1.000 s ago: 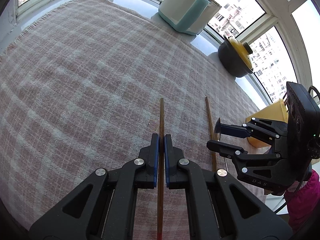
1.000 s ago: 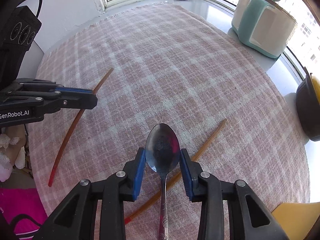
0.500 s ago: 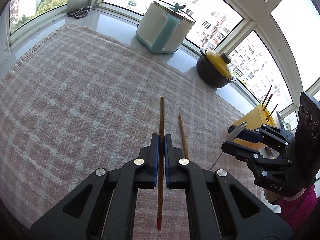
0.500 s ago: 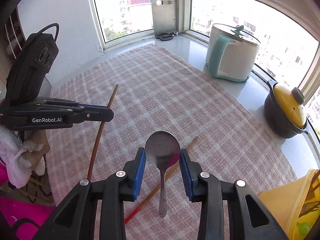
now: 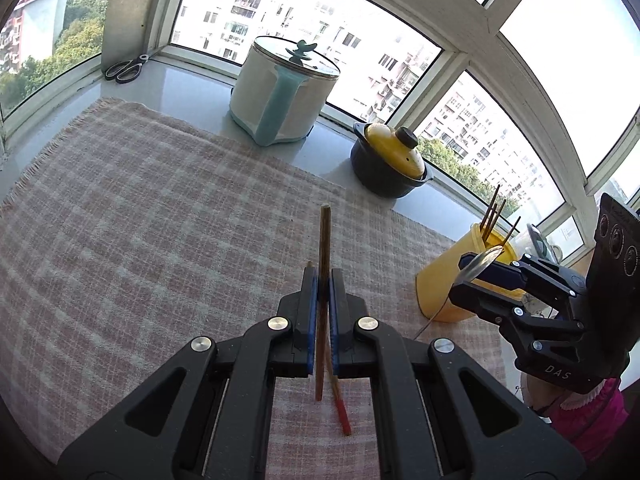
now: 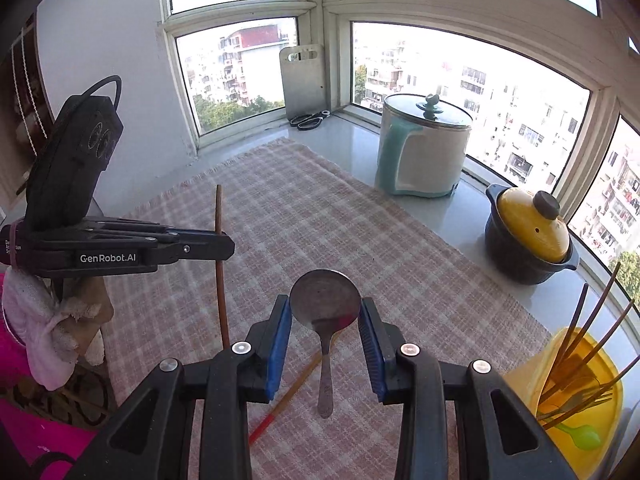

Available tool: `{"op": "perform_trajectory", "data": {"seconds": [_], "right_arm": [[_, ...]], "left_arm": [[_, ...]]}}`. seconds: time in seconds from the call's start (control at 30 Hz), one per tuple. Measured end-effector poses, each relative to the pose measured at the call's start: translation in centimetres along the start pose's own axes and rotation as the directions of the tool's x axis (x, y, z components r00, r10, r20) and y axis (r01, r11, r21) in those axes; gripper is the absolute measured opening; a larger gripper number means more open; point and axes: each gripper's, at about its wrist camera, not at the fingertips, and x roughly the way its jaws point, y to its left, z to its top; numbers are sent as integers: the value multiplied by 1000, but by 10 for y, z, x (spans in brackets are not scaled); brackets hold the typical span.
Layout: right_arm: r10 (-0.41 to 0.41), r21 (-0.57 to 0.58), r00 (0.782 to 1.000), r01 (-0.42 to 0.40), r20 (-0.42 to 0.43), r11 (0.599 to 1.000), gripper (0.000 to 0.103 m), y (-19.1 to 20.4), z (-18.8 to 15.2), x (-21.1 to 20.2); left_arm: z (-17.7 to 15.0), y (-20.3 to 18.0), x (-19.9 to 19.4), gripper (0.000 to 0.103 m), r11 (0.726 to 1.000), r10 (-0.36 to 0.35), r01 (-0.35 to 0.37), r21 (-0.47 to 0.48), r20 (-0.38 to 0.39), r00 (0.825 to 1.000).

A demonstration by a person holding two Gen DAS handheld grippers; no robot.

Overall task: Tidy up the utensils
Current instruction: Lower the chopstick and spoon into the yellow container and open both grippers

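Two black plastic two-finger grippers: left gripper [image 5: 323,312] marked "GenRobot.AI", right gripper [image 6: 325,344] marked "DAS" (blue pads, silver screws); bright pink sleeve [image 5: 588,420].

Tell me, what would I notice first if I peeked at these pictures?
Probably the two black grippers held up over the checked cloth: the right gripper pinches a shiny spoon by its bowl, and the left gripper clamps a brown chopstick. Next, the yellow cup at the right, bristling with utensils, and the yellow-lidded pot on the sill. Another chopstick with a red end lies on the cloth.
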Motion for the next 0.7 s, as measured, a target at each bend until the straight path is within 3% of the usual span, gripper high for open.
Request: {"op": "perform_trajectory", "data": {"seconds": [0.37, 0.7], "right_arm": [[-46, 92, 995, 39, 84, 995, 34, -38, 3, -52], [-120, 177, 980, 92, 159, 980, 34, -78, 2, -101]], "left_arm": [[31, -52, -18, 3, 994, -92, 86, 68, 80, 993], [60, -104, -34, 3, 972, -203, 185, 141, 128, 971]]}}
